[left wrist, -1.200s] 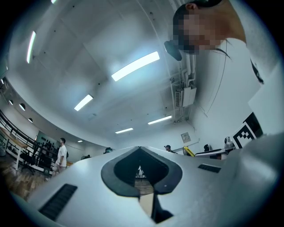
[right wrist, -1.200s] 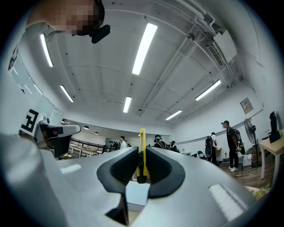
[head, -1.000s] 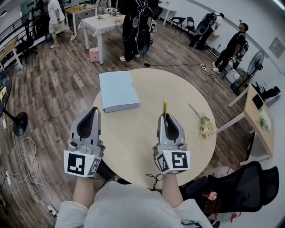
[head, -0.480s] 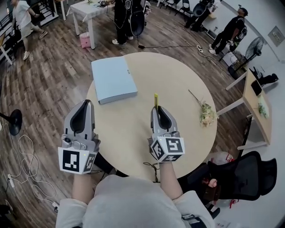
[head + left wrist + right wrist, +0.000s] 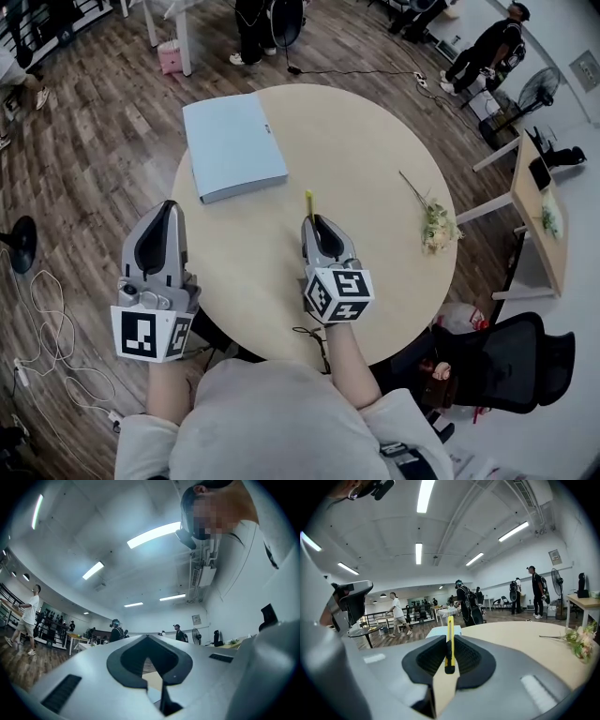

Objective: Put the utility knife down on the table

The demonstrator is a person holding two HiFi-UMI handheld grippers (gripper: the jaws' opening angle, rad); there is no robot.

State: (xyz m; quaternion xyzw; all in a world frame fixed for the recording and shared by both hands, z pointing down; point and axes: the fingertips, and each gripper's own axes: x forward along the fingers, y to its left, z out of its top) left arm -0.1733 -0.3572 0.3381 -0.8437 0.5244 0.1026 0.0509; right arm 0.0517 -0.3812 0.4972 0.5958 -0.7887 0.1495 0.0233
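hovering at the left, the left hand-held gripper [image 5: 167, 208] is hanging just off the counter's [image 5: 375, 131] near left rim, over the wooden floor [image 5: 84, 159]. its jaws are resting together with nothing between them. to its right and farther off, a pale blue folder [image 5: 234, 145] is lying flat on the counter's far left part. at the middle, the right hand-held gripper [image 5: 313, 221] is reaching over the counter's near part and clenching the utility knife [image 5: 308, 202] between its jaws. the knife is yellow and slim, and it is sticking out past the jaw tips toward the far side. in the right gripper view it is standing on edge between the dark pads [image 5: 469, 657]. whether it is touching the counter i cannot tell. farther right, a sprig of pale flowers [image 5: 435, 228] is lying near the counter's right rim, well apart from the knife. past that rim, at the near right, a black office chair [image 5: 506, 366] is standing on the floor.
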